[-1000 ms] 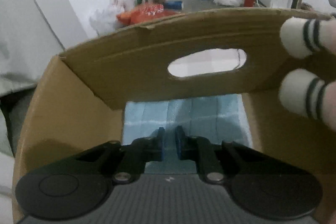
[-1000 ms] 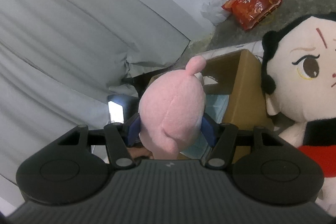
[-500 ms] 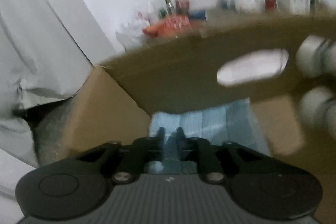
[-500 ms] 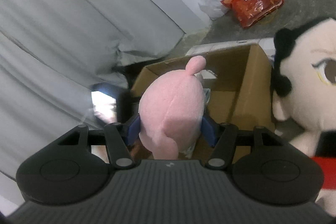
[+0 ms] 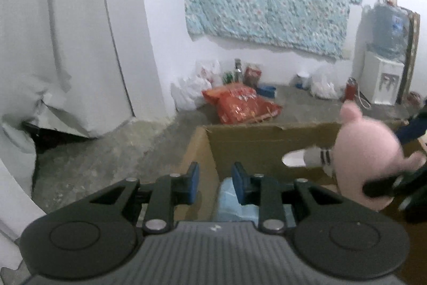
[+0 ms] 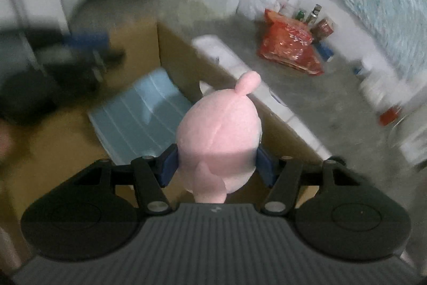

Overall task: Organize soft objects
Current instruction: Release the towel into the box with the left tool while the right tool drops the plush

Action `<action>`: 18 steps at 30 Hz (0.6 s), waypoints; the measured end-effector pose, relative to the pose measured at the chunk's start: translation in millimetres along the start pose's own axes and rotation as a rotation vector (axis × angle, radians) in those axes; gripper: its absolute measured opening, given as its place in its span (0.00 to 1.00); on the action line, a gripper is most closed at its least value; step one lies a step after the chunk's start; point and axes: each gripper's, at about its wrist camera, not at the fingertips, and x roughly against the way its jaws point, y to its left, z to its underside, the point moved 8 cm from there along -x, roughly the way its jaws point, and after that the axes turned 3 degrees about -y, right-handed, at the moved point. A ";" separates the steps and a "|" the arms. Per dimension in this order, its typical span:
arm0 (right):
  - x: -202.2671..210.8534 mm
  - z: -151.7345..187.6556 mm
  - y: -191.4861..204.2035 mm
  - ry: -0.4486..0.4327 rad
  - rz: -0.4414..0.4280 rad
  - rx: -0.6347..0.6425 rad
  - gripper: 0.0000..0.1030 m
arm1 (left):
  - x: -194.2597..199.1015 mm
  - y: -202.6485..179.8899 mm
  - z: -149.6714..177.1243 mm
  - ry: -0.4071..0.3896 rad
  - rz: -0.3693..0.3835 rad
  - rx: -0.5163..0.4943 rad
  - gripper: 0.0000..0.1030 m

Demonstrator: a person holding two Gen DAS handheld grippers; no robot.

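My right gripper (image 6: 216,166) is shut on a pink plush toy (image 6: 218,132) and holds it over the open cardboard box (image 6: 176,50). A folded light-blue cloth (image 6: 138,114) lies on the box floor. In the left wrist view the pink plush (image 5: 365,151) hangs over the box (image 5: 253,143) at the right, with the blue cloth (image 5: 229,196) below. My left gripper (image 5: 212,184) is open and empty, above the box's left wall. A white striped sock-like piece (image 5: 319,158) shows behind the plush.
An orange snack bag (image 5: 240,104), bottles and plastic bags (image 5: 192,90) sit on the concrete floor by the white wall. A water dispenser (image 5: 384,71) stands at the far right. A white curtain (image 5: 53,44) hangs at the left. A white strip (image 6: 256,90) runs along the box.
My left gripper has lifted out of the box and opened, leaving the blue cloth inside. My right gripper has carried the pink plush over the box; the large doll has left view.
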 end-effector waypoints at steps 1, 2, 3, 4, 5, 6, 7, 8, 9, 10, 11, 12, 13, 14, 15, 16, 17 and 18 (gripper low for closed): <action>-7.0 -1.5 6.4 0.018 0.017 0.031 0.60 | -0.8 4.6 -2.4 -0.014 -0.002 0.017 0.32; -10.3 -3.4 11.4 0.012 0.018 0.036 0.61 | 3.3 9.7 -4.4 -0.026 -0.001 0.038 0.34; -14.0 -6.8 18.4 -0.001 -0.001 0.013 0.64 | 8.3 13.7 -6.8 -0.041 0.000 0.058 0.37; -17.6 -9.2 22.3 -0.002 -0.028 -0.014 0.65 | 9.5 16.7 -9.7 -0.048 -0.004 0.070 0.38; -21.5 -11.7 27.2 0.008 -0.061 -0.039 0.66 | 10.1 19.9 -10.9 -0.050 -0.006 0.073 0.40; -25.3 -13.2 31.6 0.023 -0.101 -0.067 0.66 | 7.3 21.1 -14.7 -0.054 -0.009 0.076 0.40; -27.9 -13.2 34.7 0.027 -0.142 -0.109 0.66 | 9.7 25.2 -15.5 -0.061 -0.013 0.083 0.40; -29.8 -13.7 37.4 0.025 -0.156 -0.126 0.64 | 11.4 28.6 -16.0 -0.065 -0.017 0.090 0.40; -31.3 -14.9 38.7 0.014 -0.142 -0.137 0.63 | 13.1 31.2 -16.8 -0.067 -0.019 0.097 0.40; -33.9 -16.8 40.5 0.002 -0.109 -0.136 0.63 | 17.0 35.6 -17.1 -0.069 -0.016 0.104 0.40; -36.8 -18.0 42.3 0.002 -0.102 -0.134 0.63 | 19.1 38.0 -17.6 -0.068 -0.012 0.111 0.40; -39.4 -19.2 45.3 0.009 -0.113 -0.146 0.63 | 19.9 40.6 -18.0 -0.066 -0.007 0.121 0.40; -43.6 -22.6 46.1 0.012 -0.119 -0.185 0.65 | 21.5 45.4 -16.7 -0.070 -0.004 0.133 0.40; -45.1 -25.7 46.3 0.013 -0.116 -0.212 0.66 | 22.6 48.8 -16.5 -0.074 -0.005 0.151 0.41; -44.6 -30.6 46.0 0.003 -0.128 -0.234 0.66 | 25.4 51.7 -14.8 -0.076 -0.005 0.163 0.43; -44.2 -36.0 48.3 -0.007 -0.152 -0.253 0.66 | 25.4 55.0 -13.8 -0.076 -0.004 0.176 0.44; -42.9 -41.8 50.6 -0.019 -0.187 -0.286 0.68 | 24.9 57.1 -13.7 -0.077 -0.007 0.183 0.44; -41.9 -46.3 51.7 -0.027 -0.209 -0.310 0.70 | 25.4 59.3 -12.6 -0.078 -0.012 0.183 0.44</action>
